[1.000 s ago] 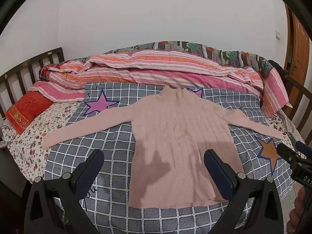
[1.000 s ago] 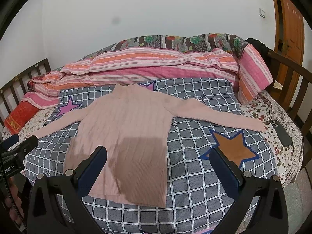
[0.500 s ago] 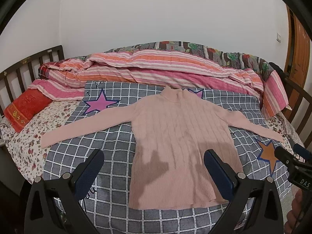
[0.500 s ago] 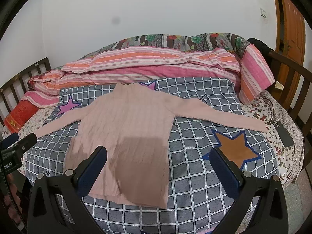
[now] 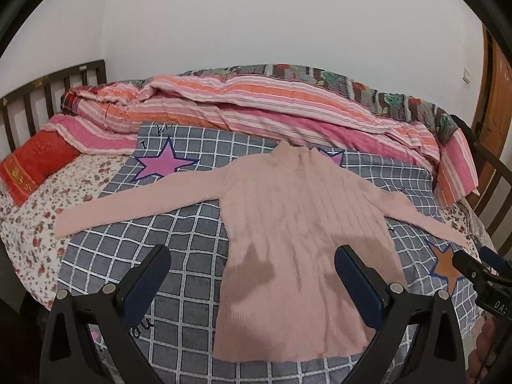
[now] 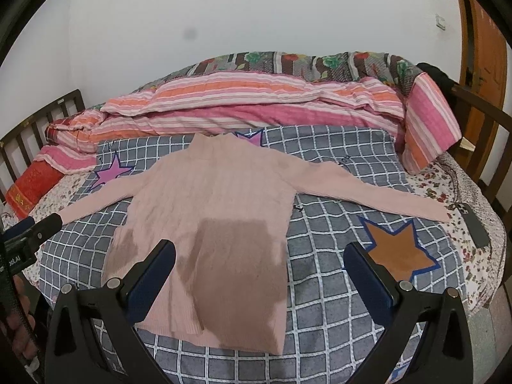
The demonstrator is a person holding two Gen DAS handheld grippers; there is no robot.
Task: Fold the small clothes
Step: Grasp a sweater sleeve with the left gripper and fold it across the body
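Note:
A pink ribbed sweater [image 5: 297,224] [image 6: 217,211] lies flat on a grey checked blanket [image 5: 179,233] [image 6: 336,288], collar toward the far side, both sleeves spread wide. My left gripper [image 5: 252,275] hovers open above the sweater's lower left half, nothing between its fingers. My right gripper [image 6: 260,272] is open too, held over the sweater's lower right edge. Each gripper's tip shows at the side of the other's view. The gripper shadows fall on the sweater's body.
A rolled striped quilt [image 5: 256,108] lies along the far side of the bed. A red pillow [image 5: 32,163] sits at the left by the wooden headboard [image 5: 48,96]. A dark phone [image 6: 473,224] rests on the floral sheet at right. A wooden door [image 6: 483,32] stands beyond.
Both grippers have risen and drawn back slightly, so the sweater sits a little lower and farther in each view. The sweater itself has not moved.

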